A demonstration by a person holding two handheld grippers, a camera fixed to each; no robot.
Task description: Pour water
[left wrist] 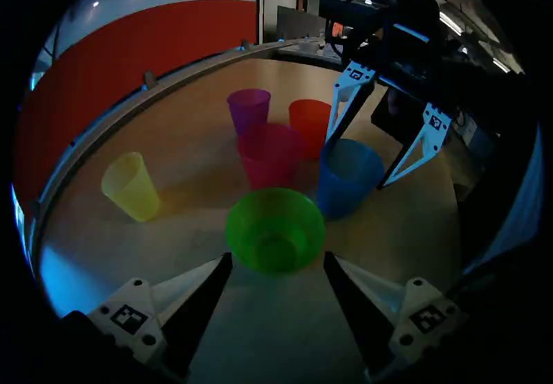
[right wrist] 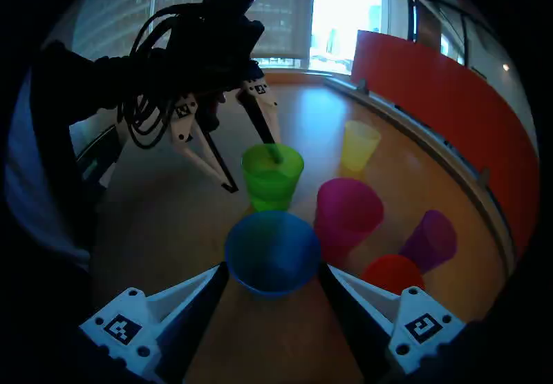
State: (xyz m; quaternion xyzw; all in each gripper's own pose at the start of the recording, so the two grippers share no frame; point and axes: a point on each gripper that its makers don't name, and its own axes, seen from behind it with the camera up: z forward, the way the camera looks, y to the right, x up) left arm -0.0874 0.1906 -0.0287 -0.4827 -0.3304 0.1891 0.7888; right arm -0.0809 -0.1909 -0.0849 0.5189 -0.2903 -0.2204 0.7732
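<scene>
Straddling the green cup [left wrist: 275, 231], the left tongs [left wrist: 276, 255] stand wide open, with 1 finger on each side of its rim. In the right gripper view 1 of those fingers hangs a little clear of the cup wall, so nothing is gripped. The right tongs [right wrist: 272, 266] are likewise spread wide around the blue cup [right wrist: 272, 254]; whether their fingers touch it cannot be told.

All 6 cups stand on the wooden bench [left wrist: 186, 132]. Taking the pink cup [left wrist: 269, 152] as the centre, as the left gripper view shows it:
- The green cup sits just in front of it, nearer the camera.
- The blue cup is just beside it on the right.
- The purple cup [left wrist: 249, 108] and the orange cup [left wrist: 309, 121] stand just behind it, side by side.
- The yellow cup [left wrist: 131, 185] stands well apart to its left, toward the red panel [left wrist: 124, 45] along the bench edge.

Whether any cup holds water cannot be told.
</scene>
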